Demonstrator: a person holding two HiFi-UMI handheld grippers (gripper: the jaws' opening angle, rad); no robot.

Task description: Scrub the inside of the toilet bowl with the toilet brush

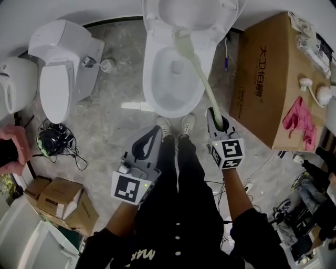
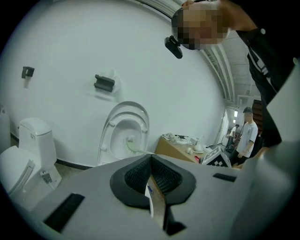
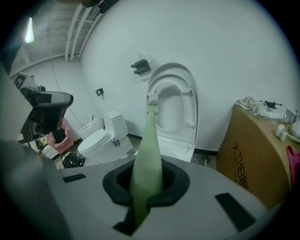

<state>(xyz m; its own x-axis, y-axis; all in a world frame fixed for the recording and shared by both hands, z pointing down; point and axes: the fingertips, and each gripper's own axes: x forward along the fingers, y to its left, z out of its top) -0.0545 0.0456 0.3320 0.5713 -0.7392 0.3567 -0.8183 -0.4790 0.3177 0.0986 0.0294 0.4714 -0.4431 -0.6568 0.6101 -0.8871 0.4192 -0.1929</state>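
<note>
A white toilet stands straight ahead with its lid and seat (image 1: 195, 16) raised and its bowl (image 1: 173, 79) open. My right gripper (image 1: 217, 122) is shut on the pale green toilet brush's handle (image 1: 202, 79). The handle slants up and away, and the brush head (image 1: 182, 38) sits over the bowl's rear, near the raised seat. In the right gripper view the handle (image 3: 147, 154) runs between the jaws to the brush head (image 3: 152, 99) in front of the seat ring (image 3: 173, 105). My left gripper (image 1: 145, 149) hangs shut and empty near the person's shoes, its pads (image 2: 161, 174) together, with the toilet (image 2: 124, 133) beyond.
A second toilet (image 1: 60, 79) with its lid down stands at the left. A large cardboard box (image 1: 265, 79) carrying a pink cloth (image 1: 298, 122) flanks the bowl's right side. Black gear with cables (image 1: 51, 142) and small boxes (image 1: 63, 202) lie at the lower left. Someone's hand (image 1: 14, 149) shows at the left edge.
</note>
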